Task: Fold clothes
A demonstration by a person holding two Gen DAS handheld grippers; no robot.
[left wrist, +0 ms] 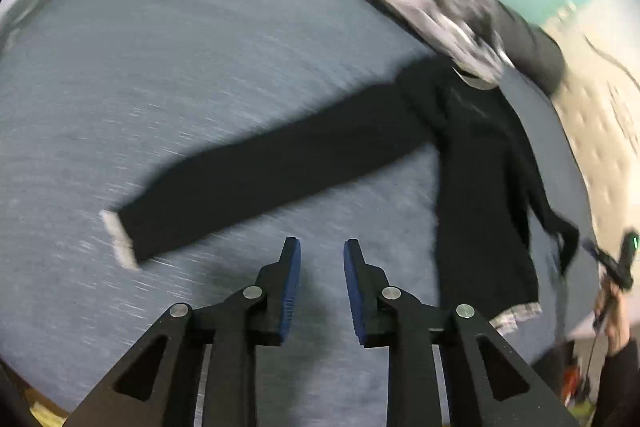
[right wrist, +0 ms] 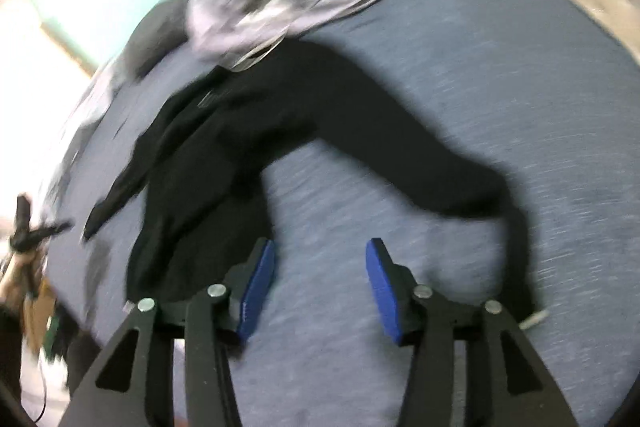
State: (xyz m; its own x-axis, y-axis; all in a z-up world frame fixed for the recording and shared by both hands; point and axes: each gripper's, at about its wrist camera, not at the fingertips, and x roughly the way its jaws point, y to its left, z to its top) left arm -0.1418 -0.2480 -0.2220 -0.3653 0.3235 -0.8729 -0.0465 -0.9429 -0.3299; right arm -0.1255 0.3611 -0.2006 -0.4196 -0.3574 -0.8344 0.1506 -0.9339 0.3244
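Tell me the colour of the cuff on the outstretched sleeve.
Pale grey or white cuff on a black sleeve; left wrist view shows it best.

A black long-sleeved top lies flat on the blue-grey bedcover (one sleeve stretched sideways, pale cuff showing)

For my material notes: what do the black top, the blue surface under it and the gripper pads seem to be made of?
Black top: soft matte knit, probably cotton; it lies limp with pale cuffs. Blue surface: woven heathered fabric, flecked, likely a bed sheet. Left gripper pads: blue ribbed rubber or foam, on black plastic-looking fingers.
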